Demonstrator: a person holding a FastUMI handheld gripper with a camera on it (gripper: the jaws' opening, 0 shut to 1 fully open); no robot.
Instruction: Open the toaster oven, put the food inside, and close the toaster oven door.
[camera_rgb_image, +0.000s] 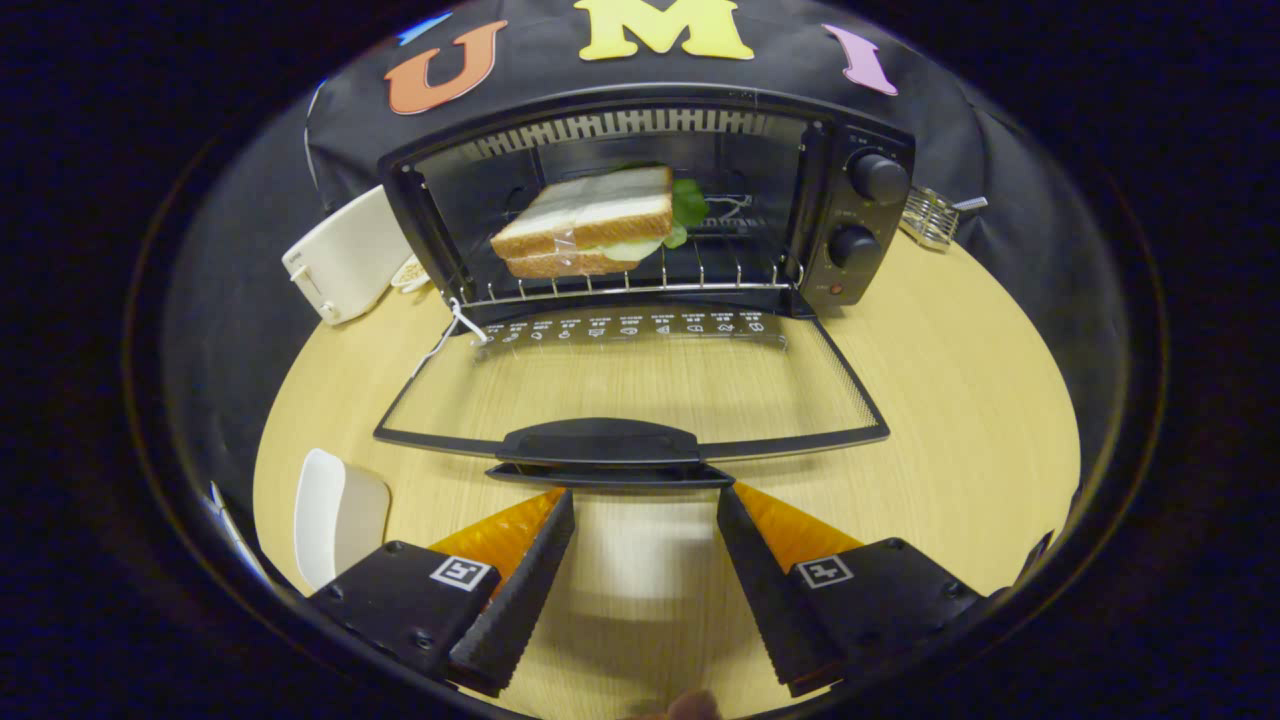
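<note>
The hand-held gripper (645, 500) hangs with its fingers spread apart and nothing between them, tips just short of the black moulded handle (600, 443) on the glass door (640, 385) of the black toaster oven (650, 210). That door lies folded fully down over the pale wooden desk (950, 400). The white-bread sandwich with green lettuce (590, 225) already sits inside on the wire rack (640, 285), well beyond the fingers, so closing appears to be the step left. The door looks stiff and hinged at its far edge; the glass is probably slick and best left alone. The handle is the sensible hold: a rigid bar, likely smooth, which the fingers could pinch at its middle or lift from beneath. A cream pop-up toaster (345, 255) stands left of the oven.
</note>
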